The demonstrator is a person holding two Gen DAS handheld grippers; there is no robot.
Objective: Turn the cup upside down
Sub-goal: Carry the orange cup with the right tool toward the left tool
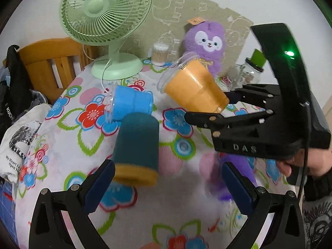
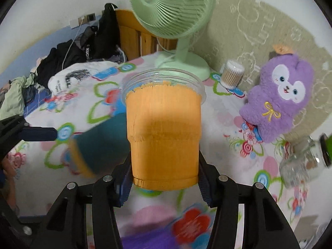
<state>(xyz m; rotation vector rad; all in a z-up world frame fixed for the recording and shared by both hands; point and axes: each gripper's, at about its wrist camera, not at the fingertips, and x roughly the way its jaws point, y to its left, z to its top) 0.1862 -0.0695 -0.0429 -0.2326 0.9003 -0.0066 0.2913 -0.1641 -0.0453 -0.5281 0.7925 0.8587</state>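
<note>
My right gripper (image 2: 165, 183) is shut on the base of an orange cup (image 2: 164, 137) with a clear rim, held in the air above the table. In the left wrist view the orange cup (image 1: 195, 87) is tilted, mouth up and to the left, with the right gripper (image 1: 220, 109) at its base. My left gripper (image 1: 168, 186) is open and empty. A dark teal cup (image 1: 137, 147) with an orange rim stands mouth down just ahead of its left finger. A blue cup (image 1: 132, 104) lies on its side behind it.
The table has a floral cloth (image 1: 182, 213). A green fan (image 1: 108, 20), a purple plush toy (image 1: 205, 43), a cotton swab jar (image 1: 159, 54) and a glass jar (image 1: 251, 70) stand at the back. A wooden chair (image 1: 47, 66) and clothes are at the left.
</note>
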